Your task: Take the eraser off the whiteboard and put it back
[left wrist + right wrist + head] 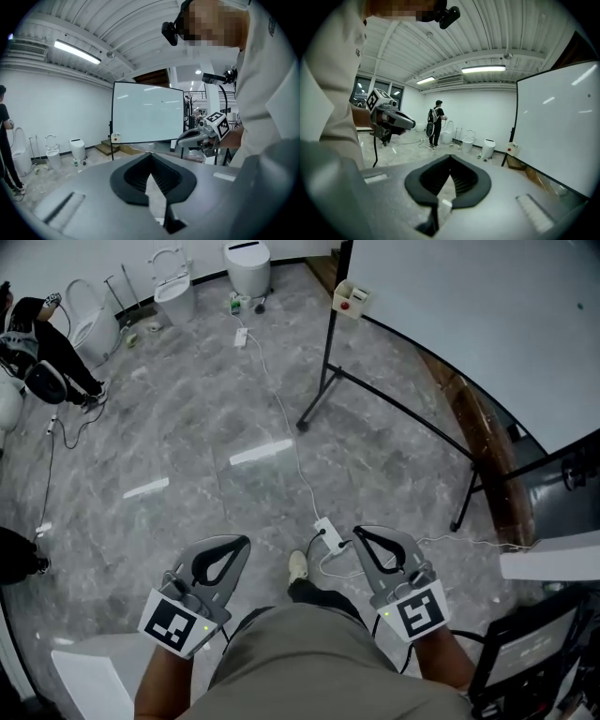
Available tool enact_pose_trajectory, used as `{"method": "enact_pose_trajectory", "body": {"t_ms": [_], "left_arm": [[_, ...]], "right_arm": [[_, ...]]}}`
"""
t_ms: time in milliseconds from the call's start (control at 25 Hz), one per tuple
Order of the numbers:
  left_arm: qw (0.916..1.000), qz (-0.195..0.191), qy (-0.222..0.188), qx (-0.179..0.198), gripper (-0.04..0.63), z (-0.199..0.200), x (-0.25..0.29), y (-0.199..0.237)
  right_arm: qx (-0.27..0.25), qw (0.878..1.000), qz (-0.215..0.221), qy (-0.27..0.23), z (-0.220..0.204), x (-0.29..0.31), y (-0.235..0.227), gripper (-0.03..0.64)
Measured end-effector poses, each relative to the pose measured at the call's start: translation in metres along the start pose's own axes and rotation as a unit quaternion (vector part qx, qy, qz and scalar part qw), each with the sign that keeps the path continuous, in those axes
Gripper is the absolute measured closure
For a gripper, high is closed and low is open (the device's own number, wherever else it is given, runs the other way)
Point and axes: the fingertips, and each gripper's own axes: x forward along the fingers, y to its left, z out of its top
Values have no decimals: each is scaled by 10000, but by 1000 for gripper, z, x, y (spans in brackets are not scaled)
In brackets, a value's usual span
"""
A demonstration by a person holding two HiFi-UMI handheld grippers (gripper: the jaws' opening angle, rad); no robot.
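1. The eraser [352, 298] is small and far ahead of both tools. It shows only as a cream block with a red spot at the lower left corner of the whiteboard [487, 324]. Whether it sits on the board face or on the frame cannot be made out.
2. In the head view the whiteboard is cut off at the top and right edges. It stands ahead and to the right of the right tool [360, 534].
3. Both forearms run off the bottom edge of the head view, and the marker cubes cover most of each hand.
4. The left tool [242, 542] has its jaws pressed together with nothing between them; only floor [187, 427] shows through the gap behind the tips.
5. The right tool's jaws are likewise pressed together and empty.
6. Both tools are held low in front of the waist, side by side and well apart. They point forward and slightly down, with the tips leaning a little toward each other.
7. A white power strip [328, 532] lies on the floor between the two tips, nearer the right one.
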Motion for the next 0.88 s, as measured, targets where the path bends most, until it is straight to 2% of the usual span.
{"method": "enact_pose_trajectory", "body": {"t_ms": [280,520,680,880], "left_arm": [[9998,-143,-55,100,589,22,67,46],[9993,-353,-133,38,589,27,124,98],[9985,-502,-205,72,588,35,172,149],[9965,-775,-264,191,566,57,236,222]], "right_arm": [[-86,10000,-17,27,1,52,-55,615],[152,9987,-460,144,-4,86,-105,615],[192,9966,-771,236,-1,120,-143,615],[212,9916,-1233,327,23,170,-199,615]]}}
